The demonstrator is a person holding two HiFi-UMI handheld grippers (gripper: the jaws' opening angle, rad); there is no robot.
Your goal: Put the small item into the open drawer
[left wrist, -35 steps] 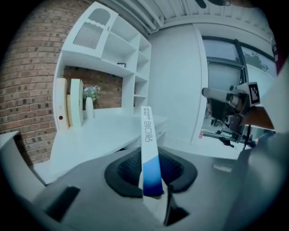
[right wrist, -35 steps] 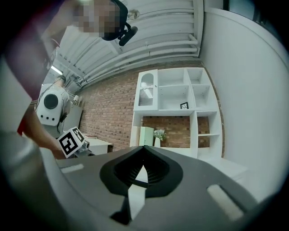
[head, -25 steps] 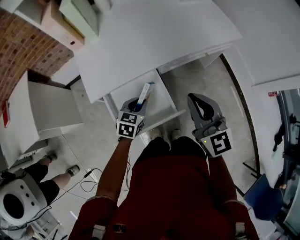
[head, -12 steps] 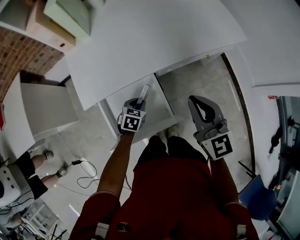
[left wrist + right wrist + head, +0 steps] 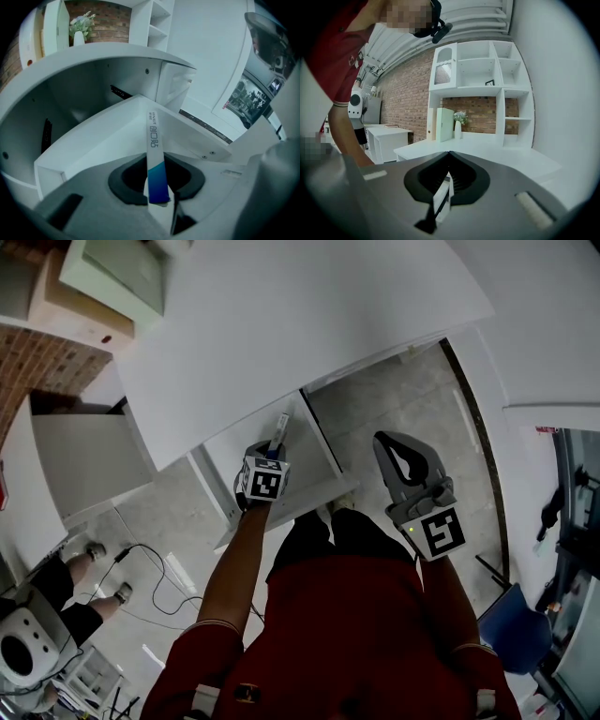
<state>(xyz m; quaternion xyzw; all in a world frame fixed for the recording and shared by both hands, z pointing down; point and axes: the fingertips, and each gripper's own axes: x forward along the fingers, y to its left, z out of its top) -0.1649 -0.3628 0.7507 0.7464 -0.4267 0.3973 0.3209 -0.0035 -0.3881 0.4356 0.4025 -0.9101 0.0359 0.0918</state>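
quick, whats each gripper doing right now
left gripper: shut on the box
right gripper: shut, nothing in it

Head view: from above the person, facing steeply down onto the white desk [image 5: 309, 324] and its open drawer [image 5: 314, 460].
Left gripper view: close, riding the left gripper [image 5: 270, 448], aimed down into the drawer under the desk's front edge.
Right gripper view: riding the right gripper [image 5: 397, 442], near level, facing across the desk to a shelf unit [image 5: 487, 89] and brick wall [image 5: 405, 93].
Shared: drawer and slim box [image 5: 279, 427] in head and left gripper views; brick wall in both gripper views.
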